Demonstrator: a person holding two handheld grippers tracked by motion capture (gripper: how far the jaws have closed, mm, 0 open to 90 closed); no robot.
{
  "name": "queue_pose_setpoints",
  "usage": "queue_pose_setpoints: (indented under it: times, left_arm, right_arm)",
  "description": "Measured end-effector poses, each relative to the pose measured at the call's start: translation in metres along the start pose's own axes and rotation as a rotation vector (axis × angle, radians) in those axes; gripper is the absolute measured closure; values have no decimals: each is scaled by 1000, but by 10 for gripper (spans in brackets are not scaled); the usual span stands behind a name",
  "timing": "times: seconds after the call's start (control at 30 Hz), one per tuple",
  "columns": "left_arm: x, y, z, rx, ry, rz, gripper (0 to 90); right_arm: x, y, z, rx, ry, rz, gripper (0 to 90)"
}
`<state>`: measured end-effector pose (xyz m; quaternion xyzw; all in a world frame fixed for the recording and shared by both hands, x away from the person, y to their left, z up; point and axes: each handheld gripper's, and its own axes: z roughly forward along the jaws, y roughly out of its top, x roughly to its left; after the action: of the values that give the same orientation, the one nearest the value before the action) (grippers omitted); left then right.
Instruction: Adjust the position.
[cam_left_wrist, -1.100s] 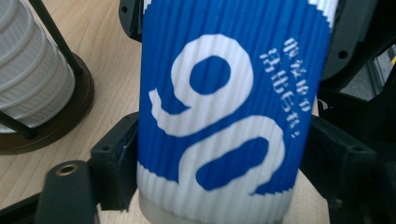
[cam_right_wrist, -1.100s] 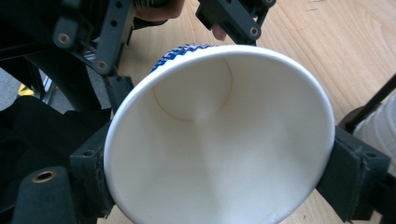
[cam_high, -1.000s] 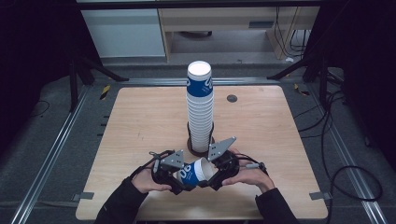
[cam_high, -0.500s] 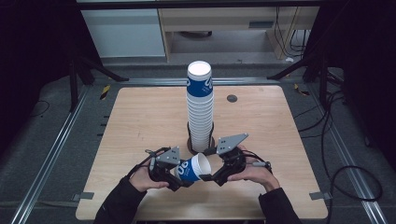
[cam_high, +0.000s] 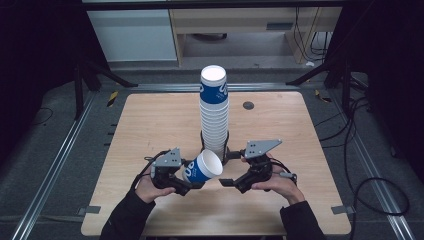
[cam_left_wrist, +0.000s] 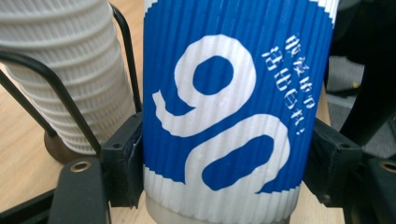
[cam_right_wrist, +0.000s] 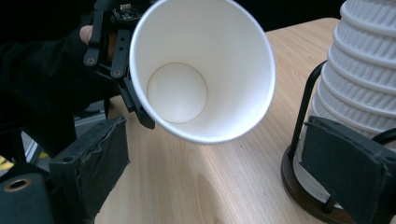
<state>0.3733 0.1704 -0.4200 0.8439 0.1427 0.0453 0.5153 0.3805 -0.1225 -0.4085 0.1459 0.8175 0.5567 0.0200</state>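
My left gripper (cam_high: 192, 184) is shut on a blue and white ribbed paper cup (cam_high: 201, 169), held on its side with its mouth toward the right. In the left gripper view the cup (cam_left_wrist: 233, 112) sits between both black pads (cam_left_wrist: 123, 161). My right gripper (cam_high: 227, 182) is open just right of the cup's rim, not touching it. The right gripper view looks into the cup's white inside (cam_right_wrist: 201, 70), with the left gripper (cam_right_wrist: 119, 60) behind it. A tall stack of the same cups (cam_high: 215, 112) stands in a black wire holder (cam_high: 226, 152) right behind both grippers.
The wooden table (cam_high: 150, 125) has bare room left and right of the stack. A small dark round disc (cam_high: 248, 105) lies at the back right. Metal rails (cam_high: 60, 150) and cables (cam_high: 360, 150) run along the floor beside the table.
The right gripper has let go of the cup's rim and drawn back to the right. The left gripper keeps the cup, which has tilted up a little and shifted left.
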Motion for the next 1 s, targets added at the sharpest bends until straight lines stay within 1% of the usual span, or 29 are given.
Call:
queue_pose_setpoints:
  times: [0.07, 0.1, 0.27, 0.33, 0.37, 0.43, 0.6, 0.8, 1.0]
  left_arm:
    - [-1, 0, 0, -41, -5, -19, 260]
    - [-1, 0, 1, -45, 3, -20, 260]
    - [-7, -2, 12, -47, 7, -12, 261]
    - [-9, -1, 15, -47, 4, -8, 261]
    - [-10, -1, 17, -46, -4, -8, 261]
    - [-12, -2, 21, -37, -9, -2, 261]
    - [-16, -3, 28, -26, -15, 7, 261]
    - [-19, -3, 31, -31, -18, 17, 261]
    - [-20, -3, 32, -29, -26, 22, 261]
  right_arm:
    - [0, 0, 1, -9, 5, 8, 76]
    - [0, 0, 2, -12, 6, 10, 76]
    - [1, -1, 6, -35, 30, 30, 76]
    - [1, -2, 9, -37, 38, 36, 79]
    - [1, -2, 10, -41, 43, 41, 81]
    - [1, -4, 15, -47, 60, 51, 81]
    - [2, -6, 21, -44, 71, 61, 87]
    - [2, -7, 24, -47, 79, 70, 110]
    - [2, -7, 25, -39, 99, 80, 136]
